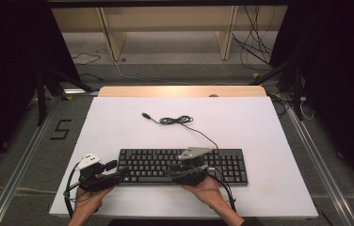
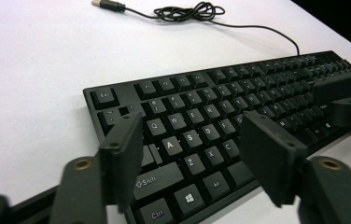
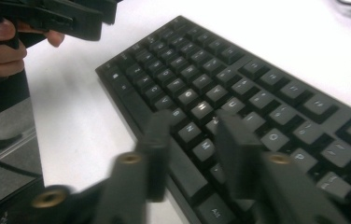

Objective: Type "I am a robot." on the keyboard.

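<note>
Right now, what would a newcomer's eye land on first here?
The black keyboard lying near the front edge of the white table, with both grippers poised over it: the left gripper above its left end, the right gripper over the middle keys, both with jaws apart. Behind it, the keyboard's cable lies coiled, its plug loose on the table.
</note>
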`<state>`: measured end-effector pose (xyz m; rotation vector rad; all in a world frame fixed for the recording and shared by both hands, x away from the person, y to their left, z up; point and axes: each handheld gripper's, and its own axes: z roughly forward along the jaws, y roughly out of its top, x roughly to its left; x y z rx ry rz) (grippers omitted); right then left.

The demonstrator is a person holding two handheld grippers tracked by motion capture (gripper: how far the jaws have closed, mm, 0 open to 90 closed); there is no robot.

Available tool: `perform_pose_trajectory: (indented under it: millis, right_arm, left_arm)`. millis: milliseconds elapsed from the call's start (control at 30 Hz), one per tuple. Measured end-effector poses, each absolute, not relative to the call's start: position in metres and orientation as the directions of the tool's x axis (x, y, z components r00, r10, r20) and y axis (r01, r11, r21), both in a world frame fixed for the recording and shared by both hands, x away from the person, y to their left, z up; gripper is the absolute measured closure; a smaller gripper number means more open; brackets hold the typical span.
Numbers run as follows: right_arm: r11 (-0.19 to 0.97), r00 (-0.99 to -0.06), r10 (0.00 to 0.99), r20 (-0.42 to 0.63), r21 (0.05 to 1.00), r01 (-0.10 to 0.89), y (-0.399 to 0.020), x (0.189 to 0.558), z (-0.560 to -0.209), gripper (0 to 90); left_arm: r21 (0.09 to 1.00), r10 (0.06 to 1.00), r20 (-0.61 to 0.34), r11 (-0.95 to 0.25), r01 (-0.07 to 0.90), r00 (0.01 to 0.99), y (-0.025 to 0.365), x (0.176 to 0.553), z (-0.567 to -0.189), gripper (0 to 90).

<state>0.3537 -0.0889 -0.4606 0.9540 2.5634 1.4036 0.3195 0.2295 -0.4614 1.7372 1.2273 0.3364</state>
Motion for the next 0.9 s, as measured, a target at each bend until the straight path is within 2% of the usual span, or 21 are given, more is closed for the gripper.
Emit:
perform_pose_trajectory:
  millis: [133,267,900]
  right_arm:
    - [0.380,-0.798,0.564,0.214,0.790,0.481,-0.095,0.352,-0.457,48.9]
    - [0.370,-0.796,0.568,0.208,0.800,0.473,-0.100,0.350,-0.453,45.0]
    - [0.334,-0.778,0.600,0.186,0.825,0.456,-0.120,0.343,-0.446,35.9]
  left_arm:
    - [0.805,0.843,-0.278,-0.058,0.591,0.461,0.228,0.321,-0.461,46.4]
    - [0.803,0.839,-0.274,-0.069,0.592,0.470,0.227,0.323,-0.461,51.7]
    - [0.769,0.833,-0.225,-0.167,0.617,0.506,0.220,0.341,-0.463,78.1]
